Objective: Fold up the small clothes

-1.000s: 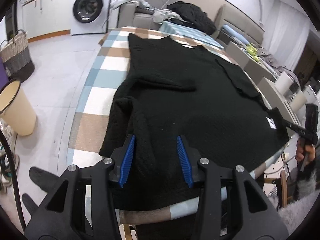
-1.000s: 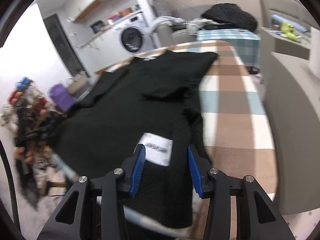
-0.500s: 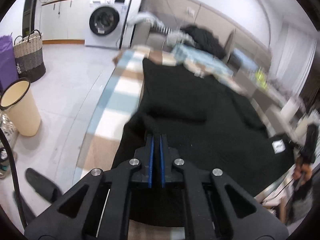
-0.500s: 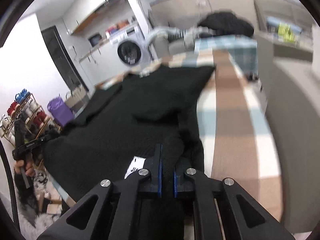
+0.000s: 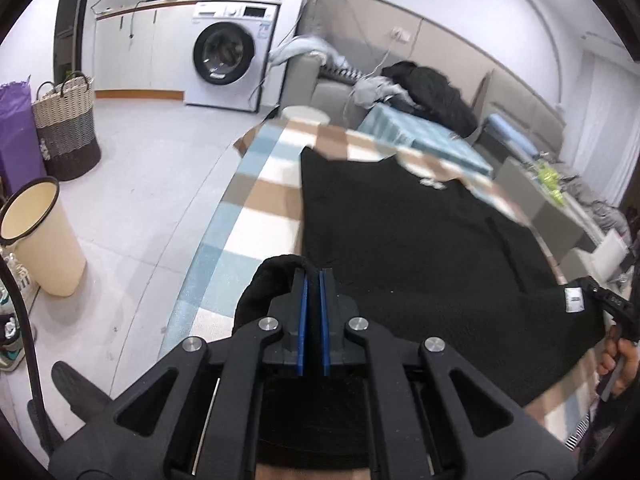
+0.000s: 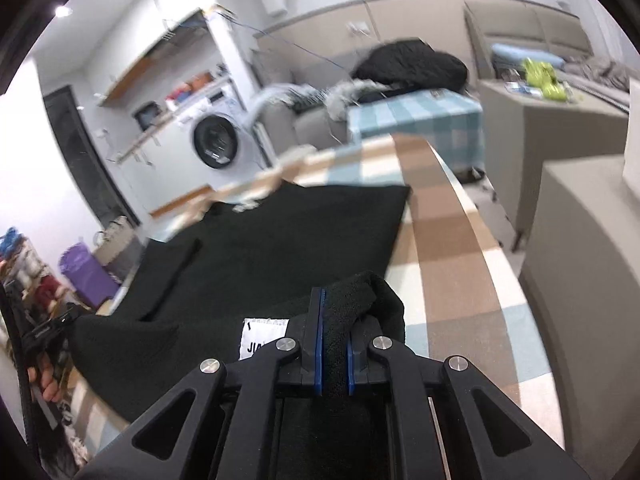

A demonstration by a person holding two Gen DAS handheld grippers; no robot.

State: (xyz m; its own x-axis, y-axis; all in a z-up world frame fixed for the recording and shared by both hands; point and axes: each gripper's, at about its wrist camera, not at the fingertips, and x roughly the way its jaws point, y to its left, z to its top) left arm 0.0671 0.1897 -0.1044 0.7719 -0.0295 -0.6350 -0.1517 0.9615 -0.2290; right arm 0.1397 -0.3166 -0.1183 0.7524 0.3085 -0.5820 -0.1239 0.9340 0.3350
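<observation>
- left gripper point(image 5: 313, 280): blue pads clamped on a bunched fold of the black sweater point(image 5: 420, 248); the knit humps up left of the jaws.
- right gripper point(image 6: 332, 304): clenched on the sweater's other hem corner; a thick roll of knit sits between the pads and spills over the right finger.
- Sweater lies flat ahead of both grippers on the checked tablecloth point(image 5: 256, 216), with the gripped hem edge raised off it. Coarse, matte black knit.
- Left view only: cream waste bin point(image 5: 40, 236) and woven two-tone basket point(image 5: 66, 124) on the floor to the gripper's left; the right gripper point(image 5: 612, 308) and the hand point(image 5: 620, 360) holding it at far right.
- Right view only: white sewn label point(image 6: 262, 338) just left of the pads, part of its black lettering visible; purple bag point(image 6: 82, 272) and a cluttered shelf at far left; the person's other hand point(image 6: 46, 376) at the left edge.
- Both views: white front-load washing machine point(image 5: 230, 66) beyond the table, and a black heap of clothing point(image 6: 412, 66) on the grey sofa point(image 5: 312, 80).
- Cloth pattern: beige, pale blue and white squares.
</observation>
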